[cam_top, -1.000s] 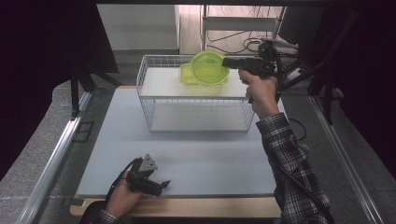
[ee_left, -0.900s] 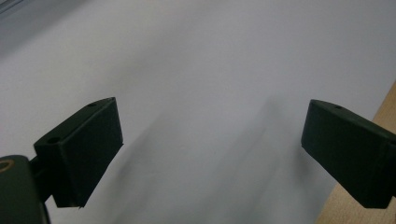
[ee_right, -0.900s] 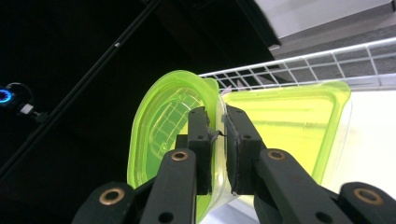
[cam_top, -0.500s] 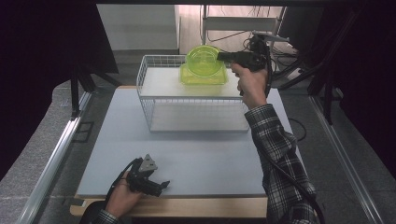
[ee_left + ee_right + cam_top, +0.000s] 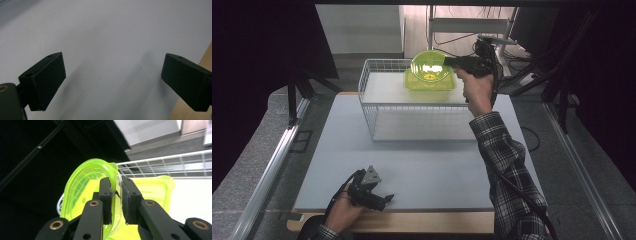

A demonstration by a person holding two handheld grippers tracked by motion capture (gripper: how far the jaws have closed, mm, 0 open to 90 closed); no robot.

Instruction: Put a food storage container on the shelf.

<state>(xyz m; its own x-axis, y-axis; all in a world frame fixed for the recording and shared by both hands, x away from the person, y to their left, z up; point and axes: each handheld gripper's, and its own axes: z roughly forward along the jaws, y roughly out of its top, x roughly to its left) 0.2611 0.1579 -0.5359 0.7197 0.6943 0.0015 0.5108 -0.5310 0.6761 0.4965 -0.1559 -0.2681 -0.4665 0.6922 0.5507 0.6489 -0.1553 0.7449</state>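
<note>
The left tongs (image 5: 371, 194) rest at the near edge of the grey surface (image 5: 422, 165), held in the person's left hand (image 5: 343, 212); their jaws stand wide apart with nothing between them. Farther back stands a white wire basket (image 5: 412, 107). Above its far right corner the right tongs (image 5: 451, 62) grip the rim of a green bowl (image 5: 431, 66), tilted on edge over a green tray (image 5: 430, 84) on the basket's top; their jaws have just eased open slightly, the rim between them.

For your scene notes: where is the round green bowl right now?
In the high view the bowl is at the far right of the wire basket, tilted on its rim in the right gripper, over a green tub.
</note>
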